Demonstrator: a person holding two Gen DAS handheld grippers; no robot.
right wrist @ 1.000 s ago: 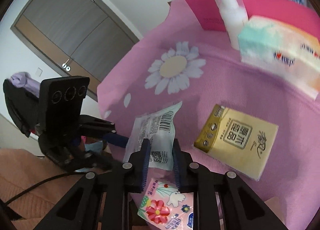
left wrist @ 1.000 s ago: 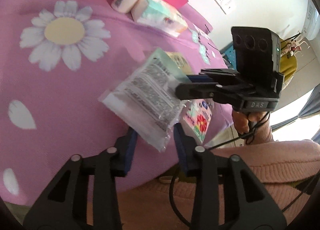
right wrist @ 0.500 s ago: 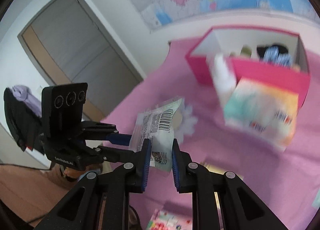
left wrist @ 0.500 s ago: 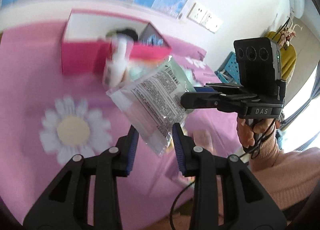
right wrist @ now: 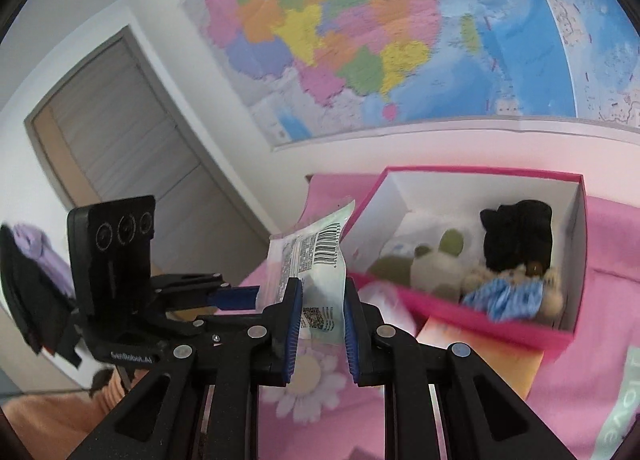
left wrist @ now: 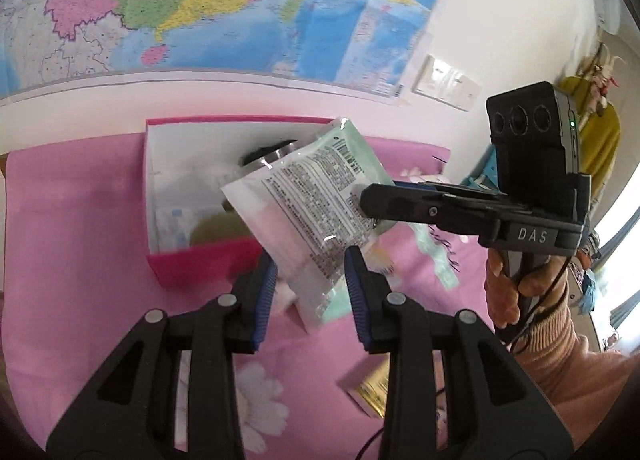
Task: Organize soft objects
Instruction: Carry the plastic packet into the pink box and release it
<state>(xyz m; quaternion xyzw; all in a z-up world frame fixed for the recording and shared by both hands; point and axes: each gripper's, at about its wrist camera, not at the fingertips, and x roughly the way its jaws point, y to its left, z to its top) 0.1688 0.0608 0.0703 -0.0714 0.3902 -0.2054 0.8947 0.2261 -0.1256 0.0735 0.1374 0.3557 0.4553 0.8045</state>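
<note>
The right gripper (left wrist: 362, 196) body reads "DAS"; the left gripper (right wrist: 256, 298) body's lettering is too blurred to read. Both are nearly closed, each pinching the soft packet (left wrist: 316, 212), held in the air before the pink box (left wrist: 208, 264). Its printed back and barcode face up, small text illegible. Its long axis runs from 7 to 1 o'clock in the left wrist view.

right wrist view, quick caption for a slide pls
Both tools grip a clear plastic packet above the pink bedspread, near an open pink box of plush toys.
</note>
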